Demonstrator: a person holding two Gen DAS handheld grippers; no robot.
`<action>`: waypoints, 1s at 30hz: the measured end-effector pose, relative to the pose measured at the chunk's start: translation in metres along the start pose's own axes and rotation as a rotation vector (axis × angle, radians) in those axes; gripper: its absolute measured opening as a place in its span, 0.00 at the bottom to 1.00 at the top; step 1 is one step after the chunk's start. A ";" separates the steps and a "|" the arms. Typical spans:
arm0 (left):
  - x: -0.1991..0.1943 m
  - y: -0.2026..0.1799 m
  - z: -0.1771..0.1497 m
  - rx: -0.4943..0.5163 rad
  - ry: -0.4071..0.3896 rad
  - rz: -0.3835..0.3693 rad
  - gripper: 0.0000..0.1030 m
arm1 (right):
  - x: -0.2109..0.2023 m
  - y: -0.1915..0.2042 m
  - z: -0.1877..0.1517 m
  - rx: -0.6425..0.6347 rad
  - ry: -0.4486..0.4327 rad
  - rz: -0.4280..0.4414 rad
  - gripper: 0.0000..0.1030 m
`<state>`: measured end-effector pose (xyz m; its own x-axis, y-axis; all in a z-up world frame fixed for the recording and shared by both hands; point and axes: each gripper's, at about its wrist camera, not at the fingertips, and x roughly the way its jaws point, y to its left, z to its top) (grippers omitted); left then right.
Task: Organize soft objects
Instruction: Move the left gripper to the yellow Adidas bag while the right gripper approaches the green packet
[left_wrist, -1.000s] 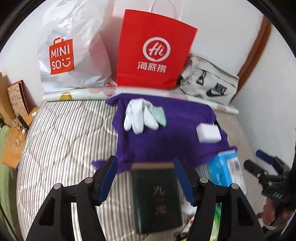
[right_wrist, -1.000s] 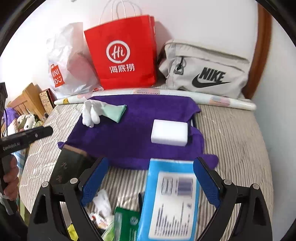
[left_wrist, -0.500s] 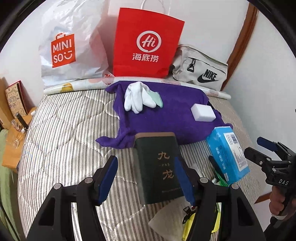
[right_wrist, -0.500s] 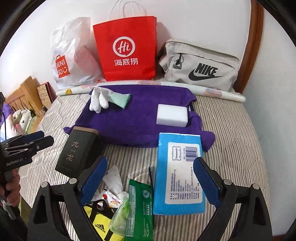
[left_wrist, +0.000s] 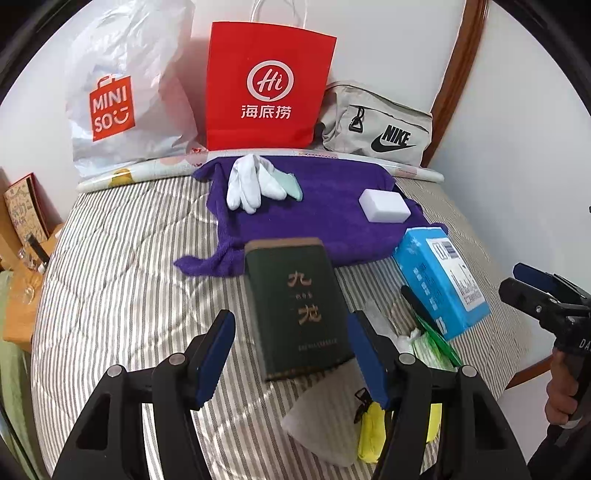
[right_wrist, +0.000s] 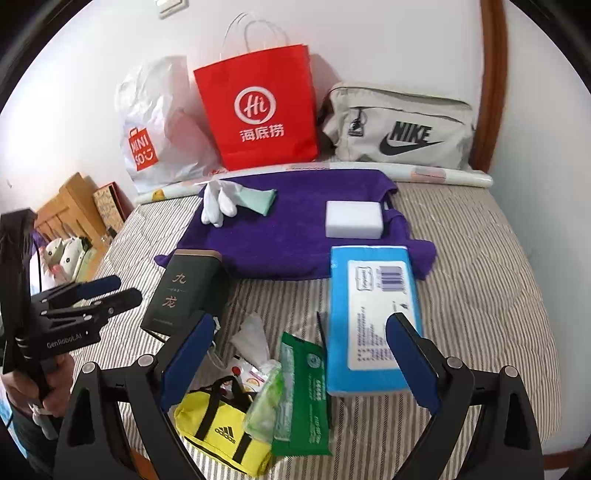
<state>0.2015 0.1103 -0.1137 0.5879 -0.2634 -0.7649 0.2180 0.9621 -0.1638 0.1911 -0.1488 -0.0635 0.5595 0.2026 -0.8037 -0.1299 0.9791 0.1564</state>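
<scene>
We hold our left gripper (left_wrist: 291, 354) low over the striped grey and white bed cover (left_wrist: 122, 280), its blue fingers (left_wrist: 214, 354) spread wide and holding nothing. Our right gripper (right_wrist: 299, 363) is the same, fingers apart and bare.

At the back a red paper bag (right_wrist: 258, 110) says "Hi" in a white ring with 海底捞 under it. Beside it, the white plastic bag (left_wrist: 125, 92) says "MINISO" on an orange patch. The grey cloth pouch (right_wrist: 399, 127) says "NIKE" with a black tick mark.

The soft purple towel (right_wrist: 291, 236) lies spread flat in the middle of the bed, its long side going left to right. On it rest a pair of white cloth gloves (left_wrist: 247, 182), fingers pointing toward us, with a pale green piece next to them. A white sponge block (right_wrist: 352, 219) sits on the towel's right part, long side across.

Just in front of the towel, a dark green box (left_wrist: 299, 306) with gold 九龙 lies flat, long side running away from us. The blue tissue pack (right_wrist: 375, 314) has a barcode and also points away from us. Near us lie a green wipes packet (right_wrist: 304, 395) and a little yellow bag (right_wrist: 221, 432) that says "adidas"
</scene>
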 end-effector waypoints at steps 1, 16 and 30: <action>0.000 0.000 -0.004 -0.005 -0.001 0.000 0.60 | -0.001 -0.002 -0.003 0.000 0.003 0.001 0.91; -0.001 -0.032 -0.053 -0.052 0.042 -0.025 0.60 | -0.001 -0.025 -0.050 -0.078 0.046 0.069 0.84; 0.015 -0.052 -0.074 -0.084 0.102 0.011 0.60 | 0.047 -0.013 -0.081 -0.104 0.138 0.146 0.71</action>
<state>0.1412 0.0613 -0.1632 0.5062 -0.2486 -0.8258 0.1437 0.9685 -0.2035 0.1529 -0.1537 -0.1500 0.4122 0.3304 -0.8491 -0.2891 0.9312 0.2220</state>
